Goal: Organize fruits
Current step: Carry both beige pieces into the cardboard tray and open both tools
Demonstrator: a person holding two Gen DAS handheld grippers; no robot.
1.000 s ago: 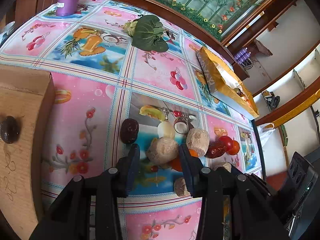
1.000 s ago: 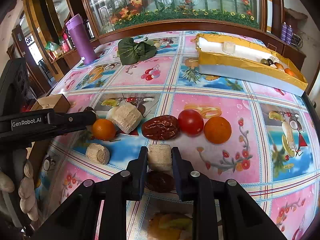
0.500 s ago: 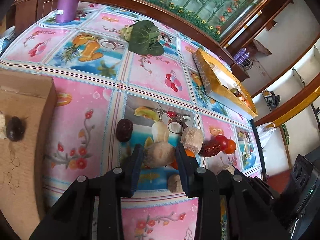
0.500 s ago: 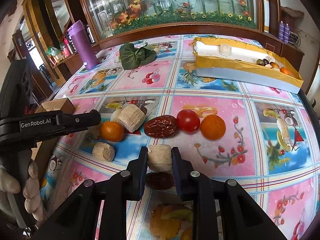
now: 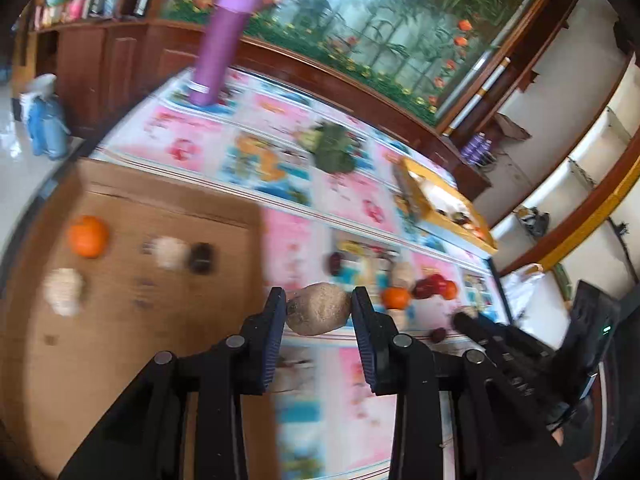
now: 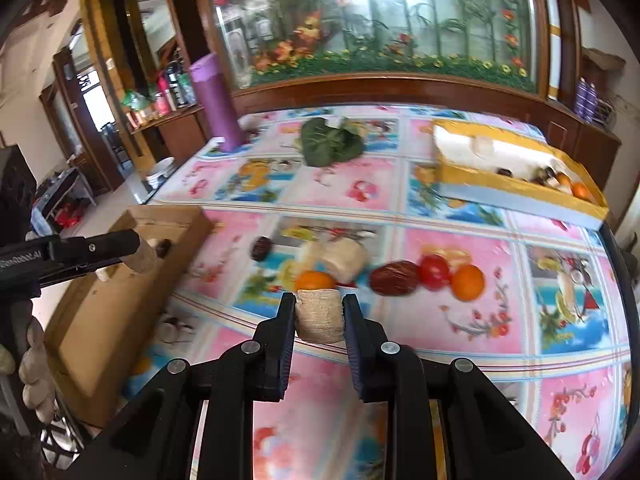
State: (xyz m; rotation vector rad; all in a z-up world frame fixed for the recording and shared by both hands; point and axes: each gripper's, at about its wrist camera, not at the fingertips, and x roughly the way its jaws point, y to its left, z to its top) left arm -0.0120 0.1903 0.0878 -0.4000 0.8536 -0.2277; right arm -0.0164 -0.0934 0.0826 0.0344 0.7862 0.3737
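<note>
Both grippers had cargo at this point. The left gripper (image 5: 319, 307) was pinching a brownish lumpy fruit (image 5: 319, 314), carried in the air right at the edge of the cardboard box (image 5: 120, 344), which already held an orange (image 5: 88, 236), a dark date-like piece (image 5: 201, 257) and a couple of pale chunks. The right gripper (image 6: 319, 312) was clamped on a pale ridged chunk (image 6: 319, 315) above the fruit-print tablecloth (image 6: 460, 340), with the row of date (image 6: 394, 278), tomato (image 6: 435, 271) and orange (image 6: 467, 282) just beyond it.

My worry: the lumpy fruit was round and only caught at its sides, so a fast swing could've rolled it out. Dropped from that height it might've bounced off the box or knocked the pieces already inside. The two grippers were also near each other, so they could've bumped.
</note>
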